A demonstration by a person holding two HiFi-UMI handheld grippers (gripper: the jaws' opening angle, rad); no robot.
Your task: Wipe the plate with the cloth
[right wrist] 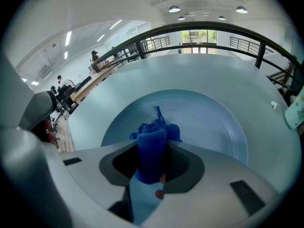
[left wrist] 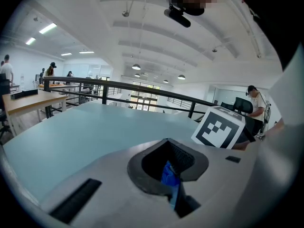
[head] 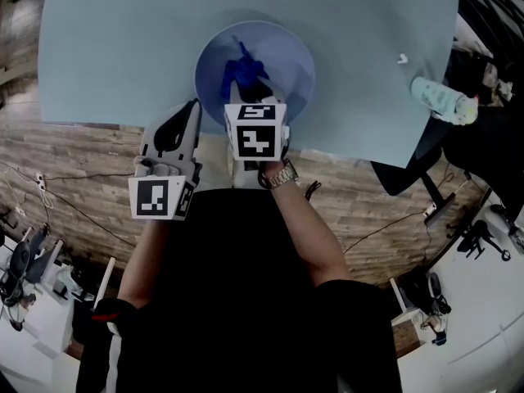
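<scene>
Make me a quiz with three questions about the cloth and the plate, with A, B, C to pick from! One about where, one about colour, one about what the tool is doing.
1. Where is the cloth? A on the floor; B over the plate; C in a drawer.
2. What colour is the plate? A blue; B red; C yellow.
3. What is the right tool doing? A wide open and empty; B holding a cup; C shut on the cloth.

Answers: B, the head view shows the cloth above the plate's middle. A, the plate looks blue in the head view and the right gripper view. C, the cloth sticks out from between its jaws.
</scene>
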